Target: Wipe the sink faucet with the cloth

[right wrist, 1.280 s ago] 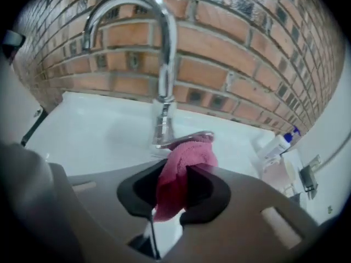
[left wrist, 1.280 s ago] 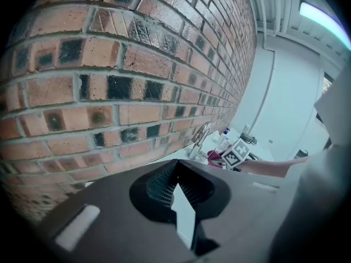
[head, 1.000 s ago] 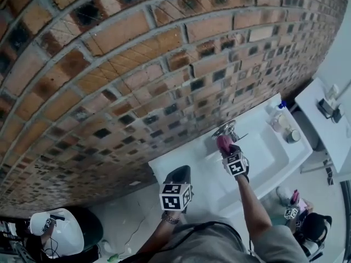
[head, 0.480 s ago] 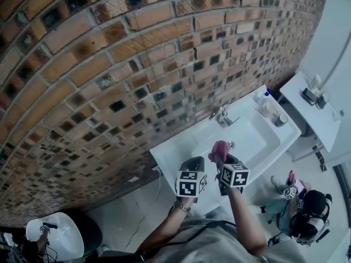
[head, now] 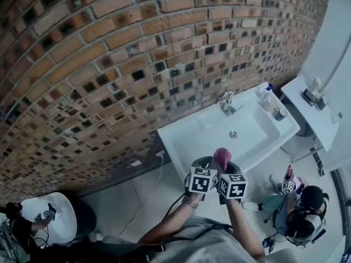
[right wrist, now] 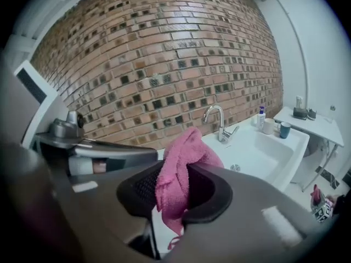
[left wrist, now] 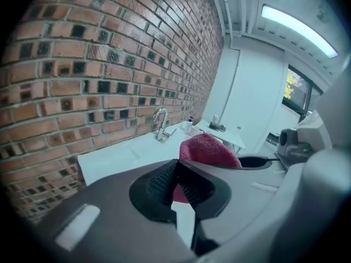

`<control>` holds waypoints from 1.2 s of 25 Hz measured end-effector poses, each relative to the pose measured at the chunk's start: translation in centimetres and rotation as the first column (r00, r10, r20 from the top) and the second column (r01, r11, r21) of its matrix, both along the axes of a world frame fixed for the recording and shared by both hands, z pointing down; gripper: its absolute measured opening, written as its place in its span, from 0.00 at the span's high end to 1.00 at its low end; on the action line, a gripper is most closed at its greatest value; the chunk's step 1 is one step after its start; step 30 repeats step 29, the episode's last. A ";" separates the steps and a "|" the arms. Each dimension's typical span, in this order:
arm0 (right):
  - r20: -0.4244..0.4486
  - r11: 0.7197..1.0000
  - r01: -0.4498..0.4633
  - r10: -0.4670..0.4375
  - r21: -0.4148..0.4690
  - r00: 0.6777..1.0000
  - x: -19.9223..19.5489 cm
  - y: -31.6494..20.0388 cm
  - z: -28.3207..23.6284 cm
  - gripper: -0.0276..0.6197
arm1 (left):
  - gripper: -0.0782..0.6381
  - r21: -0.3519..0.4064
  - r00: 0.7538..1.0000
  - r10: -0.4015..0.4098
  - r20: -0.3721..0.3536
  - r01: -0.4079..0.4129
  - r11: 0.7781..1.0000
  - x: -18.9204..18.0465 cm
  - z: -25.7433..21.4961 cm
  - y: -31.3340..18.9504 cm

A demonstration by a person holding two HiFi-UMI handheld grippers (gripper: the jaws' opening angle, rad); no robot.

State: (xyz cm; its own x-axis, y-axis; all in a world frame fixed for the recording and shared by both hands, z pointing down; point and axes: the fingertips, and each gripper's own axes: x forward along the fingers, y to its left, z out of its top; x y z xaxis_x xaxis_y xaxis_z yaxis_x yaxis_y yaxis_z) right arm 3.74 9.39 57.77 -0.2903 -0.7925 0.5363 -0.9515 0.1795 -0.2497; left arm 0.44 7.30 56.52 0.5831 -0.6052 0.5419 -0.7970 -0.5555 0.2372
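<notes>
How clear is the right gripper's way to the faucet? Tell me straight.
Probably clear. The right gripper, shut on the pink cloth, hangs at the sink's near edge; only open basin lies between it and the faucet at the brick wall. It would need a reach forward.

A brick wall set with dark recessed blocks fills the back and meets a plain white wall at the right (a small white bench stands against it). The floor is pale. A ceiling light glows above a window.
</notes>
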 end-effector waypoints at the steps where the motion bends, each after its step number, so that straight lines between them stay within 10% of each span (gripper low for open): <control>1: -0.003 1.000 0.016 -0.016 0.015 1.000 -0.4 1.0 -0.4 0.84 | 0.87 0.008 1.000 -0.016 0.001 0.016 1.000 -0.2 -0.2 0.7; 15: 0.033 0.993 0.102 -0.100 -0.057 0.994 1.5 21.6 1.7 0.85 | 0.87 -0.099 0.996 -0.049 0.074 0.056 0.993 2.1 4.2 22.2; 30: 0.050 0.996 0.086 -0.087 0.009 0.995 1.0 21.9 -1.9 0.85 | 0.87 -0.010 0.998 0.010 0.060 -0.009 1.000 1.9 -0.1 22.0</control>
